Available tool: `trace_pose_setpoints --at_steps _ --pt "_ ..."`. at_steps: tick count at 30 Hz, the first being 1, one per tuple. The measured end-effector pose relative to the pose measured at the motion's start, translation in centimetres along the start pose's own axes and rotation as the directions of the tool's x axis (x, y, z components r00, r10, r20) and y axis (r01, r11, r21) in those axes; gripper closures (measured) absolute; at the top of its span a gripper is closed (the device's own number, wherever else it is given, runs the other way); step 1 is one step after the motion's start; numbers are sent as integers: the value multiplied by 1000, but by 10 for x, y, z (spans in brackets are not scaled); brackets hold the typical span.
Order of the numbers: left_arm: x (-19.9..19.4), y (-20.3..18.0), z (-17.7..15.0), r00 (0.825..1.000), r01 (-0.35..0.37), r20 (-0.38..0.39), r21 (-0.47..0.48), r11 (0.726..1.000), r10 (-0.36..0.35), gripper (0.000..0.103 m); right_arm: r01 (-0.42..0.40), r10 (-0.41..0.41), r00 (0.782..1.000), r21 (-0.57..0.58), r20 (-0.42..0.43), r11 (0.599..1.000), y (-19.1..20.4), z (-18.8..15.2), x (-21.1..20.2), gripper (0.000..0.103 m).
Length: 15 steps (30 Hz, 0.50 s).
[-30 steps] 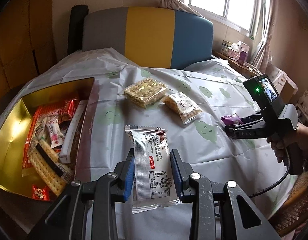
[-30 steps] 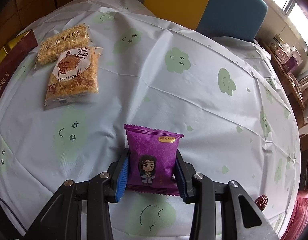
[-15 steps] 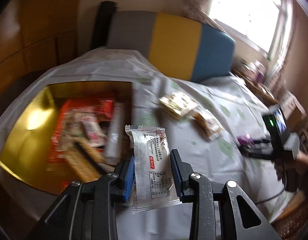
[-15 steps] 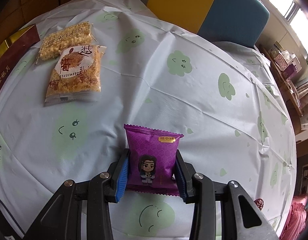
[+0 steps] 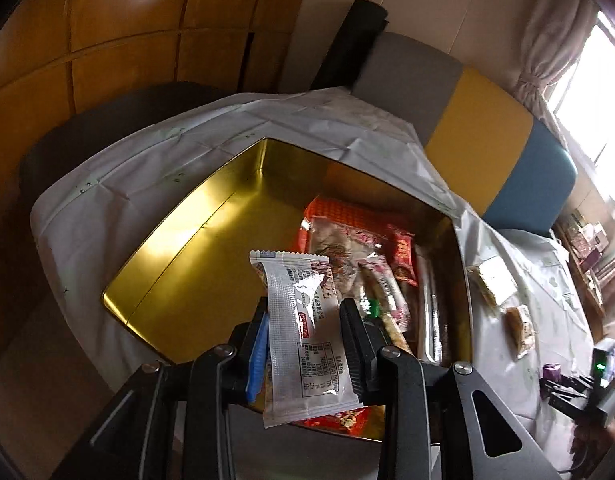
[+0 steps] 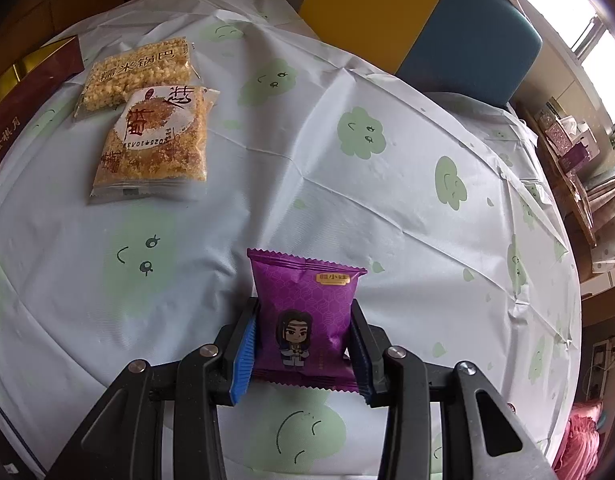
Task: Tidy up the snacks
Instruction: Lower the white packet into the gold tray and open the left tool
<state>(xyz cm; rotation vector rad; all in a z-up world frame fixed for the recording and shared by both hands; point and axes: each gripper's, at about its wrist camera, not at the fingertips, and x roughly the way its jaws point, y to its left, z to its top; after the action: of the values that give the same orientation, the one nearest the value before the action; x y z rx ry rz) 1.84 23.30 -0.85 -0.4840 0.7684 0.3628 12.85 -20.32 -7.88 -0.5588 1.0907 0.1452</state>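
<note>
Tin [image 5: 179,240], gold inside and sitting on the table [image 6: 347,200], is now lying directly under the left gripper [image 5: 303,332], which has swung over from the tablecloth and is clamping the silver packet [image 5: 307,336] above the tin's snacks. Right of the tin, the right gripper [image 6: 303,344] is still gripping the purple packet [image 6: 303,312] above the table, with two rice-cracker packs [image 6: 147,120] lying nearer the tin.

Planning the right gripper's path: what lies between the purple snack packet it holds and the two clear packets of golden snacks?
In the right wrist view, only bare cloud-print tablecloth lies between the purple packet and the two golden packets.
</note>
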Motion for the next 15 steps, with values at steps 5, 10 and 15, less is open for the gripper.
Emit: trace_pose_setpoints --at_steps 5,10,15 --pt "18 -8 -9 999 -2 -42 28 1000 3 68 -2 2 1000 4 0 1000 0 0 -1 62" --pt "29 -12 -18 997 -24 -68 63 998 29 67 -4 4 1000 7 0 1000 -1 -1 0 62" --pt "27 -17 -20 997 -40 -56 87 995 45 67 -7 7 1000 11 -2 1000 -2 0 1 62"
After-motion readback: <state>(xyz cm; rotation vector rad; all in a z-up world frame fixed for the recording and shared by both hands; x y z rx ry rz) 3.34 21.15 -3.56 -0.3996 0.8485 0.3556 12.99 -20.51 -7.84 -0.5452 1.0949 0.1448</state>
